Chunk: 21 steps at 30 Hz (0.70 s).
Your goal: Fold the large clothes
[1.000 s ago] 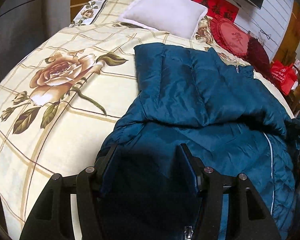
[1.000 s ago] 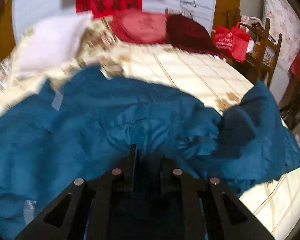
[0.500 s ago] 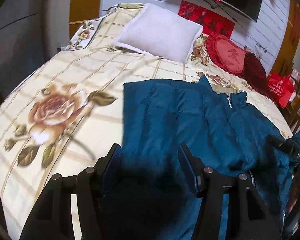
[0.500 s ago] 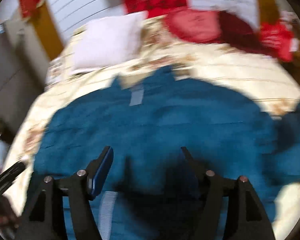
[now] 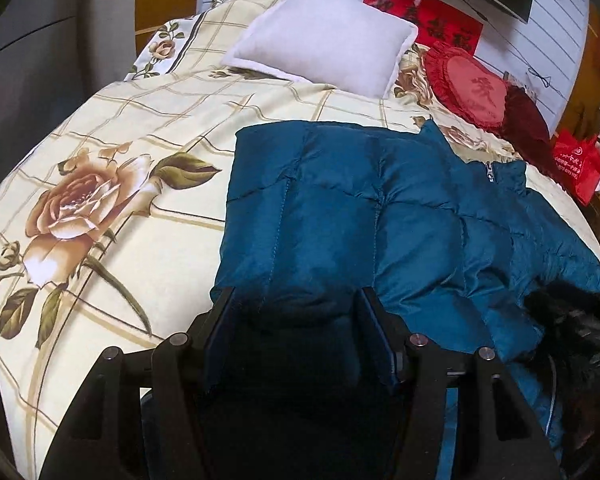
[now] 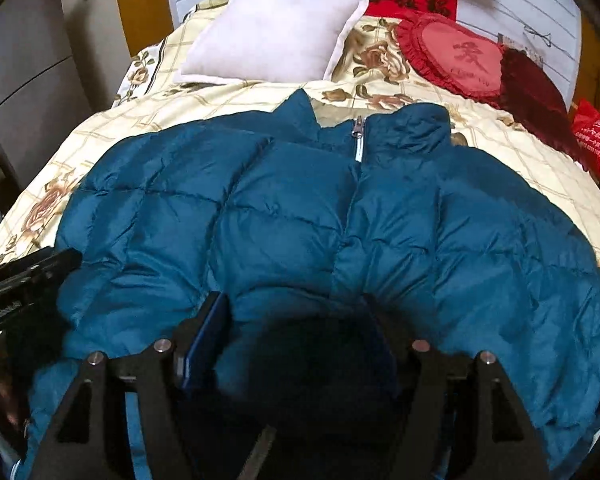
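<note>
A teal quilted puffer jacket [image 6: 340,216] lies front-up on the bed, its collar and zipper [image 6: 358,136] toward the pillows. It also shows in the left wrist view [image 5: 360,208], with one side folded inward to a straight left edge. My left gripper [image 5: 298,300] is open over the jacket's near left part, with jacket fabric bulging between its fingers. My right gripper [image 6: 300,308] is open over the jacket's near middle, below the zipper line. The left gripper's body shows at the left edge of the right wrist view [image 6: 24,280].
The bed has a cream floral cover [image 5: 100,200]. A white pillow [image 6: 272,36], a red heart cushion [image 6: 456,56] and a dark red cushion [image 6: 536,96] lie at its head. A red bag [image 6: 598,140] and wooden furniture stand at the right. Grey cabinets [image 6: 24,80] stand left.
The right gripper went from shut on jacket fabric to open and swung left to face the jacket's middle. The jacket now lies flatter, and the left view rose toward the pillows.
</note>
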{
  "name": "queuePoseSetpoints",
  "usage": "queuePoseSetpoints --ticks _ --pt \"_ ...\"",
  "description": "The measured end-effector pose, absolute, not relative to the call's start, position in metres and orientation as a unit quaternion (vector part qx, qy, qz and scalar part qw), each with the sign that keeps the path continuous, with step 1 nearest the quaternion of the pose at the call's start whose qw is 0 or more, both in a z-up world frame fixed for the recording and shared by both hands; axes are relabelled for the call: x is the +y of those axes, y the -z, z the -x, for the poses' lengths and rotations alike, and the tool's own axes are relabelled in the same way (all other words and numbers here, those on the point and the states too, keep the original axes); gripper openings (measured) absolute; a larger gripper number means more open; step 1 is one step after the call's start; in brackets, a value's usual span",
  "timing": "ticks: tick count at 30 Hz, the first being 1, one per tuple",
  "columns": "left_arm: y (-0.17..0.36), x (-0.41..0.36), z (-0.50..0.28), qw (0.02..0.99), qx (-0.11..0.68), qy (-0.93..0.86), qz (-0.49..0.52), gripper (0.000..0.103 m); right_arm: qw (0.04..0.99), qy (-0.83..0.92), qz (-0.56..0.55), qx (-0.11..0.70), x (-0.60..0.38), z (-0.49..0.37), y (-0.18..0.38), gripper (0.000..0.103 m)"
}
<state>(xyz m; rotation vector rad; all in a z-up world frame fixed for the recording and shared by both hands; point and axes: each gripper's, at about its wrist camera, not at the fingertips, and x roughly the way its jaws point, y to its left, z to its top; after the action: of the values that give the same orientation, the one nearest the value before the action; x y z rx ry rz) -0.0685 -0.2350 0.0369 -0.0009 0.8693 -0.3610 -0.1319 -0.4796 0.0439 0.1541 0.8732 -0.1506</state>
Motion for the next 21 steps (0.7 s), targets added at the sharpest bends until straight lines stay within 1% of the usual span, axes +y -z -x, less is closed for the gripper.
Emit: queuePoseSetpoints --ticks 6,9,12,14,16,21 --pt "-0.034 -0.236 0.07 0.893 0.416 0.173 -0.004 0.069 0.916 0.134 -0.083 0.37 -0.528 0.172 -0.077 0.071" --pt "-0.033 -0.237 0.069 0.893 0.416 0.173 -0.006 0.07 0.902 0.19 -0.089 0.377 -0.568 0.185 -0.072 0.071" --pt "-0.033 -0.238 0.069 0.893 0.417 0.172 -0.007 0.07 0.881 0.263 -0.122 0.374 -0.611 0.204 -0.057 0.071" --pt "-0.033 -0.239 0.069 0.893 0.417 0.171 -0.009 0.07 0.873 0.271 -0.152 0.376 -0.629 0.212 -0.044 0.071" --pt "-0.032 -0.239 0.069 0.893 0.416 0.17 -0.011 0.071 0.868 0.263 -0.175 0.384 -0.638 0.216 -0.035 0.071" --pt "-0.032 -0.24 0.069 0.893 0.417 0.17 -0.011 0.071 0.862 0.283 -0.129 0.4 -0.62 0.214 -0.049 0.071"
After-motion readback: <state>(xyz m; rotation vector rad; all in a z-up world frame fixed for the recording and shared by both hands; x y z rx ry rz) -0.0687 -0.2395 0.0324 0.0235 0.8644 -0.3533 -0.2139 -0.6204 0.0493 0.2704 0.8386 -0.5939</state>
